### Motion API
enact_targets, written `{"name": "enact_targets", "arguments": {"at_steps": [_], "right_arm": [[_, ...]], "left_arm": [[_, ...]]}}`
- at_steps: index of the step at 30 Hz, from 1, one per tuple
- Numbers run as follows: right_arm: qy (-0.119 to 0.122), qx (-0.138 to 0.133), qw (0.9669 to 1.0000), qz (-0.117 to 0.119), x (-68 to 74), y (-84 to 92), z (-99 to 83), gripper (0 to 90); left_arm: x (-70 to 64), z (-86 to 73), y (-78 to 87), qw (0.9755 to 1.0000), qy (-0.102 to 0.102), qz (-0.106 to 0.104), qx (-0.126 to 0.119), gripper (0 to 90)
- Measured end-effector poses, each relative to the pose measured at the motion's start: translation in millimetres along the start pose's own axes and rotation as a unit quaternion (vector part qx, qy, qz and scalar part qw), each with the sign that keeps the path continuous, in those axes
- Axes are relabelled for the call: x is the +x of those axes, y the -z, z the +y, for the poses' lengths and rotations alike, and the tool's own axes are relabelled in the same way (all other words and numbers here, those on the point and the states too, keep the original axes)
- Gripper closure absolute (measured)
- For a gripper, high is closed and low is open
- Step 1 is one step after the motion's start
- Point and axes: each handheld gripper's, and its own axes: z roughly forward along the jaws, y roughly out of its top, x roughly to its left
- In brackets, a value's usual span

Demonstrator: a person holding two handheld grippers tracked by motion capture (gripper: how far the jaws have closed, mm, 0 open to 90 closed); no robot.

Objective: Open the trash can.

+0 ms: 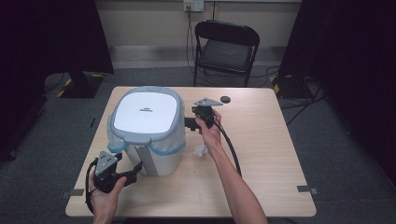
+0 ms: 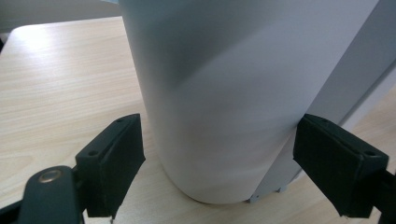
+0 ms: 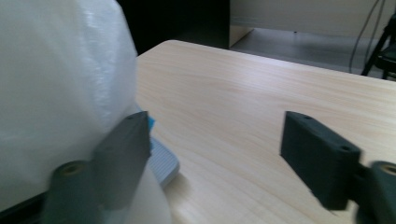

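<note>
A: Item one, left claw [image 1: 135,169]?
B: Near left part of the desk [image 1: 261,154], held in the person's left hand [image 1: 105,196]. Jaws spread wide, pointing right at the base of the waste bin [image 1: 154,140]. In the left gripper view the left claw [image 2: 219,163] straddles the bin's white body [image 2: 224,93]: one pad stands just clear of the rounded wall, the other sits right at the edge of the grey rear panel; whether that pad touches I cannot tell. No squeeze visible.

A: Item two, right claw [image 1: 190,123]?
B: Right of the bin at about rim height, in the right hand [image 1: 209,130], jaws pointing left toward the bin. In the right gripper view the right claw [image 3: 215,158] stands open with bare desk between the pads; one pad lies just beside the clear plastic liner [image 3: 60,93], and a grey ridged edge of the bin [image 3: 163,163] shows below it. Nothing held.

A: Item three, the bin itself?
B: White body, grey-framed lid [image 1: 147,112] with a white panel, shut. Stands upright on the left half of the desk, between the two claws. The liner bag [image 1: 175,145] bulges out under the lid rim on the near and right sides.

A: Loose items?
B: A crumpled white scrap [image 1: 200,150] on the desk just right of the bin, near the right forearm. A small dark round disc [image 1: 226,99] toward the far edge.

A: Surroundings?
B: A black folding chair [image 1: 226,46] beyond the far side of the desk; cables on the grey floor.
</note>
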Motion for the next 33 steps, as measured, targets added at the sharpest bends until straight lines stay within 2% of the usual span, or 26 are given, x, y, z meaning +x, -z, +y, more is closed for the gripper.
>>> {"name": "enact_targets", "arguments": {"at_steps": [1, 3, 4, 6, 8, 10, 11, 14, 15, 16, 19, 22, 23, 25, 26, 27, 28, 29, 30, 32, 33], "right_arm": [[0.007, 0.001, 1.0000, 0.001, 1.4, 1.8, 1.0, 29.7], [0.011, 0.000, 0.9999, 0.008, 3.4, 4.6, 1.4, 33.7], [0.014, 0.001, 0.9999, 0.009, 5.2, 6.6, 1.1, 34.6], [0.018, -0.001, 0.9998, 0.012, 8.1, 10.9, -0.5, 34.7], [0.011, -0.002, 0.9997, 0.020, 11.4, 15.7, -4.1, 33.0], [0.015, -0.006, 0.9995, 0.026, 13.0, 20.0, -7.7, 26.1], [0.012, -0.007, 0.9994, 0.032, 11.7, 21.1, -9.4, 19.7], [0.003, 0.001, 0.9993, 0.038, 5.2, 20.9, -11.3, 16.2], [0.005, 0.002, 0.9995, 0.032, 3.1, 20.3, -11.3, 16.3], [0.006, 0.007, 0.9998, 0.016, -2.6, 18.8, -10.4, 16.2], [0.012, 0.013, 0.9998, 0.004, -6.1, 14.0, -6.6, 16.2], [0.016, 0.014, 0.9997, -0.006, -7.1, 7.0, -0.7, 16.4], [0.015, 0.012, 0.9998, -0.010, -6.8, 4.1, 1.7, 16.9], [0.015, 0.011, 0.9998, -0.012, -6.3, 2.7, 3.2, 17.3], [0.012, 0.016, 0.9998, -0.004, -6.5, 0.4, 3.8, 17.3], [0.007, 0.017, 0.9998, -0.009, -7.0, -4.7, 3.4, 17.3], [0.007, 0.017, 0.9998, -0.009, -7.0, -4.7, 3.4, 17.3], [0.002, 0.017, 0.9998, -0.011, -6.2, -10.2, 4.6, 17.3], [0.001, 0.012, 0.9999, -0.010, -5.6, -12.5, 5.3, 17.2], [0.004, -0.001, 0.9999, -0.016, -4.4, -18.0, 7.7, 17.2], [0.001, 0.002, 0.9998, -0.019, -4.7, -21.1, 9.3, 17.2]], "left_arm": [[2.7, 0.0, -0.6, 0.9999, 0.014, -0.005, 0.002, 16.0], [5.4, -0.3, 0.9, 0.9998, 0.018, 0.003, 0.004, 16.1], [7.1, -0.4, 1.8, 0.9997, 0.025, 0.003, 0.004, 17.5], [11.6, 0.2, 3.6, 0.9997, 0.024, 0.008, 0.006, 21.5], [17.0, 1.0, 5.6, 0.9994, 0.029, 0.020, 0.006, 23.5], [22.0, 1.1, 6.7, 0.9990, 0.033, 0.027, 0.006, 27.8], [25.8, 1.5, 6.8, 0.9989, 0.035, 0.030, 0.006, 28.0], [30.8, 3.0, 5.9, 0.9985, 0.038, 0.039, 0.007, 28.4], [34.0, 4.2, 5.0, 0.9982, 0.041, 0.043, 0.008, 28.4], [39.4, 6.1, 3.4, 0.9978, 0.042, 0.050, 0.010, 29.8], [52.0, 8.8, -1.4, 0.9965, 0.060, 0.058, 0.007, 31.8], [59.2, 11.0, -4.5, 0.9961, 0.059, 0.064, 0.008, 32.9], [68.0, 15.4, -8.6, 0.9953, 0.064, 0.072, 0.012, 32.4], [72.5, 18.2, -11.2, 0.9949, 0.069, 0.071, 0.017, 32.7], [77.1, 19.6, -13.6, 0.9953, 0.065, 0.069, 0.017, 32.2], [86.5, 21.0, -19.2, 0.9950, 0.074, 0.066, 0.013, 28.7], [86.5, 21.0, -19.2, 0.9950, 0.074, 0.066, 0.013, 29.5], [94.5, 24.6, -22.8, 0.9948, 0.083, 0.058, 0.014, 33.3], [97.4, 26.5, -24.5, 0.9951, 0.079, 0.058, 0.014, 34.5], [105.2, 28.7, -28.4, 0.9949, 0.084, 0.053, 0.015, 32.9], [109.8, 29.5, -30.8, 0.9949, 0.089, 0.046, 0.014, 33.7]]}}
